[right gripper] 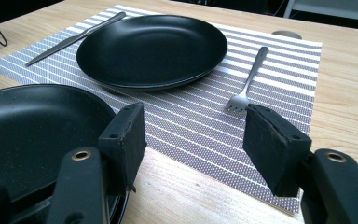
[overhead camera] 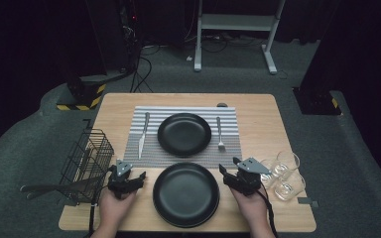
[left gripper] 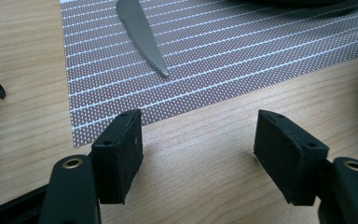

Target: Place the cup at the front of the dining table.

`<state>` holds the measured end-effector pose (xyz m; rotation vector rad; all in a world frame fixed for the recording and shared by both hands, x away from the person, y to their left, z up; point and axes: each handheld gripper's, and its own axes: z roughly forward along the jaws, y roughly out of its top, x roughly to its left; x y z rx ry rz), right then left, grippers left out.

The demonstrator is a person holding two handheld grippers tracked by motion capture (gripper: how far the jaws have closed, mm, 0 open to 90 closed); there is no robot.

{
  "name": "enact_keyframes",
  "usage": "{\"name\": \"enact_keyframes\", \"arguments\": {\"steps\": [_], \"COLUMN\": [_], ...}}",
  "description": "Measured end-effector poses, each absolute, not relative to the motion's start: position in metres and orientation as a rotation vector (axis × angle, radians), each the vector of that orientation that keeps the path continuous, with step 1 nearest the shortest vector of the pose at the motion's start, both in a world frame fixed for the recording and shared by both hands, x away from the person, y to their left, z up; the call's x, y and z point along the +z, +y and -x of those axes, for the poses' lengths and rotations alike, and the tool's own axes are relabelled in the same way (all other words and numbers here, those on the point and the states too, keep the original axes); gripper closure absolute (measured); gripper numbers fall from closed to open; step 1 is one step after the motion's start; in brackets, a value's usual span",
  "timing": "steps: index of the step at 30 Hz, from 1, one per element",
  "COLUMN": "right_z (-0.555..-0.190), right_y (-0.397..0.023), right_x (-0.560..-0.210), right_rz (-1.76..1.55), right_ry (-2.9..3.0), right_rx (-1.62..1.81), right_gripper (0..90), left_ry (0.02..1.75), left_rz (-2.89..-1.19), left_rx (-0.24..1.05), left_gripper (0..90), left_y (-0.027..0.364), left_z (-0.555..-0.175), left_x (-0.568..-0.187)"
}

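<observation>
A large black plate [overhead camera: 186,194] lies on the bare wood at the near middle of the table [overhead camera: 258,106]. A smaller black plate [overhead camera: 184,134] rests on a grey striped placemat [overhead camera: 151,148] behind it, with a knife [overhead camera: 142,135] to its left and a fork [overhead camera: 220,133] to its right. My left gripper [overhead camera: 138,174] hovers open just left of the near plate, nothing between its jaws. My right gripper [overhead camera: 229,165] stands open just right of that plate, also empty. In the left gripper view the knife tip [left gripper: 156,63] lies ahead on the placemat [left gripper: 223,56]. The right gripper view shows both plates [right gripper: 151,44] and the fork [right gripper: 244,88].
A black wire basket [overhead camera: 87,161] sits at the table's left edge with utensil handles sticking out of it. Three clear glasses [overhead camera: 283,173] stand near the right edge, close to my right gripper. A desk frame [overhead camera: 238,29] stands on the floor beyond.
</observation>
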<state>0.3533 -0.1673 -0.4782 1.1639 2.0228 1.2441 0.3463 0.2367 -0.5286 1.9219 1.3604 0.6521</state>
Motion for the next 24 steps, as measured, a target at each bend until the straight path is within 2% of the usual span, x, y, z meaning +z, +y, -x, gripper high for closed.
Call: {"name": "enact_keyframes", "arguments": {"steps": [16,24], "right_z": [-0.347,-0.344], "right_y": [-0.177,-0.183], "right_x": [-0.471,-0.467], "right_rz": [-1.167,-1.177], "right_ry": [2.013,1.993], "right_rx": [1.279,1.285], "right_gripper": [37.1,35.1], "left_ry": [1.394,1.413], "left_rz": [-1.929,-1.921], "left_rx": [0.631,0.634], "left_gripper": [30.6,25.2], "left_y": [0.238,0.237], "left_z": [-0.348,-0.348], "left_x": [-0.529,-0.529]}}
